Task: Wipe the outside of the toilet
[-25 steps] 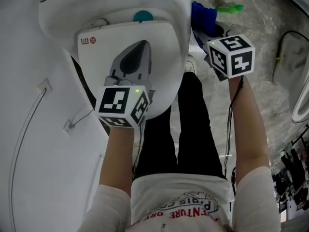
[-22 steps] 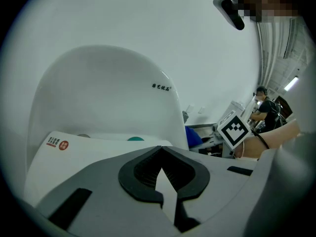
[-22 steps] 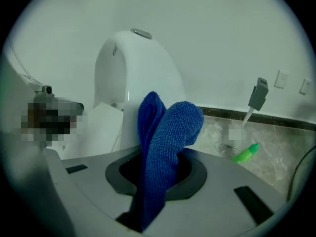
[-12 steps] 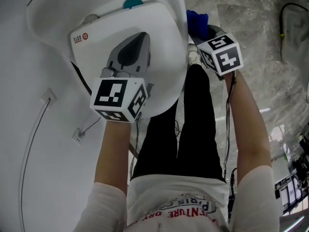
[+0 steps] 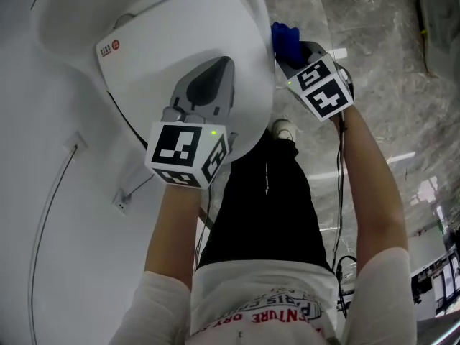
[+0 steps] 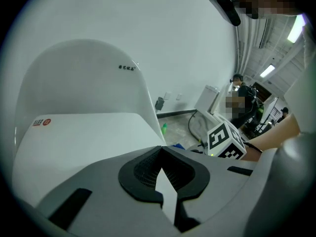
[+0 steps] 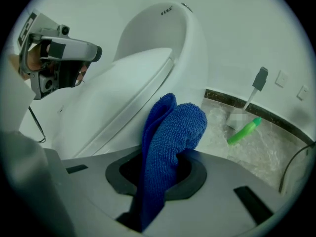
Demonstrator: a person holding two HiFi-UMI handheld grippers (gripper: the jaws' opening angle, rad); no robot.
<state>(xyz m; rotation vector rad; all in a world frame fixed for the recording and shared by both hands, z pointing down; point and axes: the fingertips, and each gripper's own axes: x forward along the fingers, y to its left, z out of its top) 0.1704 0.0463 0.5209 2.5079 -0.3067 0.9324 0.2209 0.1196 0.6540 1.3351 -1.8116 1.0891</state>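
Cloth work on the right flank of the toilet (image 5: 248, 20), by my reading; the lid (image 5: 172, 49) is lying down flat.

Right gripper (image 7: 160, 181) is clamping a blue cloth (image 7: 170, 137): jaws are closing on the fold, and a thick wad is sticking out past the tips. In the head view this cloth (image 5: 286, 40) is sitting just beside the lid's right edge, at the side of the bowl (image 7: 113, 117). Whether the wad is actually pressing on the porcelain, I cannot tell.

Left gripper (image 6: 159, 177) is holding nothing, its jaws are drawn together with only a sliver of light between them. It is hanging over the lid, pointing toward the tank end; whether it is touching the lid is unclear.

Green bottle (image 7: 244, 131) is lying on the stone floor (image 7: 232, 152), well apart from the cloth.

Judgement: the wiping is looking barely begun, with the outer shell to cover. Next move is calling for the wad to be pressed flat against the curved side and drawn along it, with the wrist turning to follow the curve.
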